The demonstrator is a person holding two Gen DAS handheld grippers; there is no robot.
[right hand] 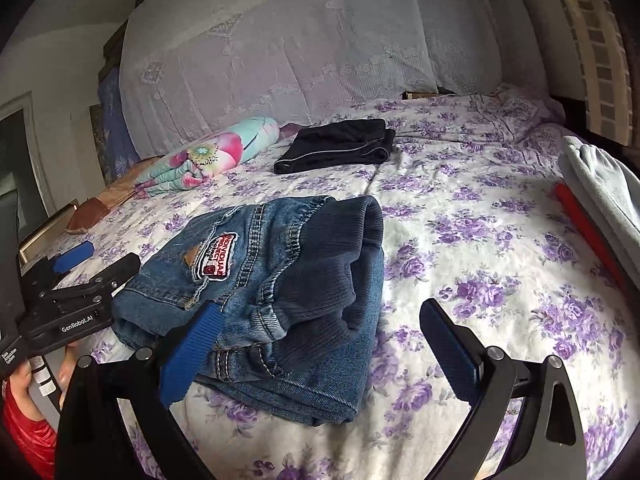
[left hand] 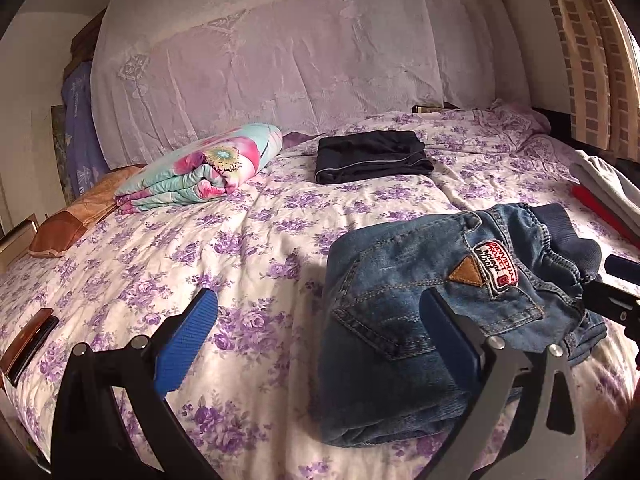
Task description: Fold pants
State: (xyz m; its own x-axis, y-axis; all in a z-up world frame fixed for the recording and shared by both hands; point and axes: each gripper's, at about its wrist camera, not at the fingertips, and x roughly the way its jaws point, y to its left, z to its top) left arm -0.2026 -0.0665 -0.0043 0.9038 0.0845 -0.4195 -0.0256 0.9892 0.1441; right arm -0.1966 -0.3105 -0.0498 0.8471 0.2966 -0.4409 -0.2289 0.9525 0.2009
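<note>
Small blue jeans point(left hand: 404, 316) lie folded in a compact bundle on the purple floral bedspread point(left hand: 248, 248), patch and dark ribbed waistband facing up. They also show in the right wrist view point(right hand: 276, 280). My left gripper point(left hand: 320, 316) is open and empty, hovering over the bundle's left edge. My right gripper point(right hand: 320, 328) is open and empty, straddling the bundle's near right part. The left gripper also shows in the right wrist view point(right hand: 96, 264) at the jeans' left side.
A folded black garment point(left hand: 372, 156) lies further back on the bed. A rolled floral quilt point(left hand: 200, 172) and a brown pillow point(left hand: 80, 216) sit at the left. Grey folded cloth point(right hand: 600, 184) and a red strip point(right hand: 584, 224) lie at the right edge. A dark phone-like object point(left hand: 28, 340) lies at the left edge.
</note>
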